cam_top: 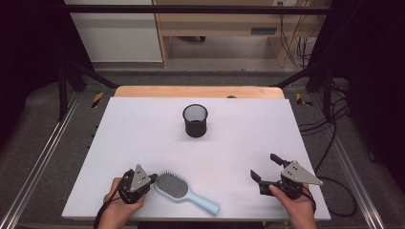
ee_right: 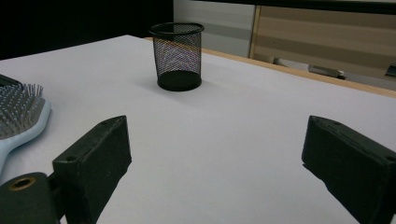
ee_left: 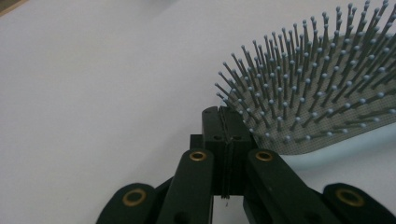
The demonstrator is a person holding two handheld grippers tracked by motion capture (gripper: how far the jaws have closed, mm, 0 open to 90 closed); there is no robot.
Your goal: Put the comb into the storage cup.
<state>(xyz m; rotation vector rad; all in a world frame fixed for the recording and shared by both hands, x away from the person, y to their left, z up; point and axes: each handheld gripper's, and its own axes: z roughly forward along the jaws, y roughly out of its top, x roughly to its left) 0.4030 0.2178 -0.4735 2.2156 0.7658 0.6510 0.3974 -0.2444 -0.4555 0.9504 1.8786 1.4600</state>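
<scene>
Left claw (cam_top: 152,179): jaws pressed fully together with nothing between them, their tips at the rim of the hairbrush (cam_top: 184,191) head; in the left gripper view the closed left claw (ee_left: 224,122) meets the edge of the bristle pad of the hairbrush (ee_left: 322,98), though actual contact cannot be told. The left hand (cam_top: 119,202) enters from the near edge of the desk (cam_top: 143,133), holding the gripper low and pointing toward the brush. Right claw (cam_top: 265,167): jaws spread wide, holding and touching nothing, well apart from the brush; the right hand (cam_top: 296,202) grips its body near the desk's right front corner. The hairbrush lies bristles up at the front of the desk, pale blue handle toward the near edge. A black mesh cup (cam_top: 195,120) stands upright farther back, at centre.
</scene>
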